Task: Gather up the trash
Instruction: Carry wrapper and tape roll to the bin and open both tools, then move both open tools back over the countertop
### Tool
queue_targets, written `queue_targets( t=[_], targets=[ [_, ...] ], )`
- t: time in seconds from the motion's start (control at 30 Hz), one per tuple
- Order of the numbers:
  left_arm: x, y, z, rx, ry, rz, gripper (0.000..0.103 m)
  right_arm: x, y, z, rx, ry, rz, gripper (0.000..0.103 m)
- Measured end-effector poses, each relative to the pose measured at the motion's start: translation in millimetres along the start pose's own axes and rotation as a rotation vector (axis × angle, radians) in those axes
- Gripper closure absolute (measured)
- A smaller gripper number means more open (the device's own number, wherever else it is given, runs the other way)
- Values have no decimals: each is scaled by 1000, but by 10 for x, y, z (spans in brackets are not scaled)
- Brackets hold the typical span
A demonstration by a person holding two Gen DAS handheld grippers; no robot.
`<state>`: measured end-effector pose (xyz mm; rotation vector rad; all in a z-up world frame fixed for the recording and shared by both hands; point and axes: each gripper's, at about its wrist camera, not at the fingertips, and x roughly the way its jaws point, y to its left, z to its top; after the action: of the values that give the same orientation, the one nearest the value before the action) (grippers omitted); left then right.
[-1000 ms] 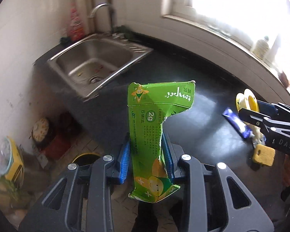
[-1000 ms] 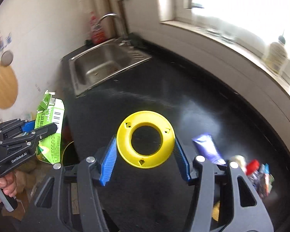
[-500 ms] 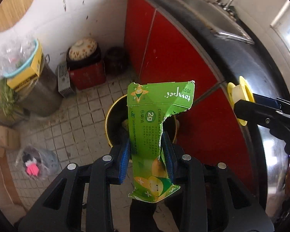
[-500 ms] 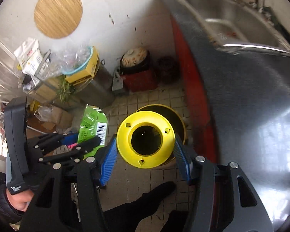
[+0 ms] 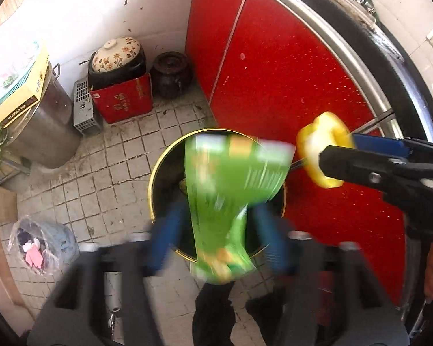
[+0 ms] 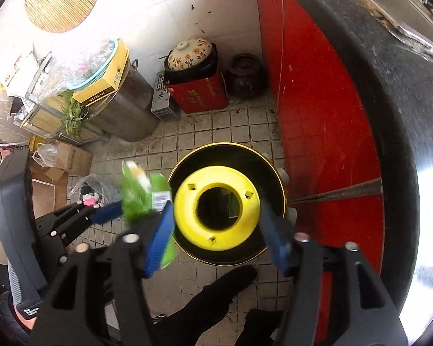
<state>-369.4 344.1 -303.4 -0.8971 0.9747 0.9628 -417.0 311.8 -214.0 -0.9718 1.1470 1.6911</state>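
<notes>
Left tongs: my left gripper (image 5: pixel 216 225) is pointed down over the bin (image 5: pixel 158 178), and its jaws are opening; a moment ago they were clenched on the green carton.
Green carton: the green carton (image 5: pixel 231 181) is blurred and tilting between the spread blue pads (image 5: pixel 166 239), no longer pinched, with its top over the bin mouth. I judge it is dropping in.
Right tongs: my right gripper (image 6: pixel 216 230) hangs over the same bin (image 6: pixel 274 170), and its jaws are opening too.
Yellow spool: the yellow spool (image 6: pixel 216 207) sits between the right pads; the right pad looks clear of its rim, the left one close against it, so I take it as just let go. 1 second back both pieces were over the black counter; now both are above the bin.
Meaning: 2 pieces of trash are about done, if they fall straight.
Risk: the carton leans toward the bin's near rim and could catch there or tip onto the tiled floor (image 5: pixel 109 167).
Around: red cabinet doors (image 5: pixel 274 72) just behind the bin, a floral-lidded pot (image 5: pixel 115 54) on a red box (image 5: pixel 122 101), a dark jar (image 5: pixel 171 72), a steel drum (image 5: pixel 43 132), and a plastic bag (image 5: pixel 40 245) on the floor.
In the way: my own dark trouser leg (image 6: pixel 210 297) stands near the bin; nothing covers its mouth.
</notes>
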Motion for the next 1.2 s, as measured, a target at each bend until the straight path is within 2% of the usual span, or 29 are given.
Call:
queue_targets(
  t=[0.03, 0.2, 0.27, 0.3, 0.43, 0.53, 0.57, 0.7, 0.77, 0.87, 1.0, 1.1, 1.2],
  targets=[
    [-24, 8, 10, -1, -10, 1, 27, -15, -7, 8, -1, -7, -3, 34],
    [-196, 29, 34, 26, -16, 15, 27, -318, -28, -47, 9, -31, 5, 32],
    [-325, 2, 47, 40, -28, 18, 23, -582, -49, -120, 25, -66, 10, 24],
    [-395, -12, 58, 51, -35, 22, 21, -709, -55, -158, 32, -86, 11, 23],
    [-889, -337, 110, 151, -96, 24, 12, -1546, -281, -481, 102, -208, -20, 13],
    [-1236, -779, 155, 263, -138, -13, 8, -2128, -518, -771, 176, -289, -89, 12],
    [-1326, -947, 164, 301, -150, -29, 7, -2371, -633, -932, 215, -320, -139, 12],
    [-1647, -1914, 139, 499, -183, -178, 7, -3090, -1077, -1566, 384, -407, -285, 12],
    [-1728, -2360, 85, 585, -170, -260, 7, -3424, -1288, -1968, 494, -449, -375, 12],
    [-1872, -3134, -106, 754, -148, -389, 7, -3826, -1529, -2571, 653, -503, -472, 12],
    [-2058, -3993, -505, 948, -108, -513, 7, -4157, -1699, -3363, 836, -550, -581, 12],
    [-2150, -4436, -830, 1033, -59, -567, 7, -4309, -1769, -3920, 962, -568, -635, 12],
    [-2259, -4692, -1174, 1106, -29, -611, 7, -4390, -1775, -4429, 1065, -586, -659, 12]
  ],
)
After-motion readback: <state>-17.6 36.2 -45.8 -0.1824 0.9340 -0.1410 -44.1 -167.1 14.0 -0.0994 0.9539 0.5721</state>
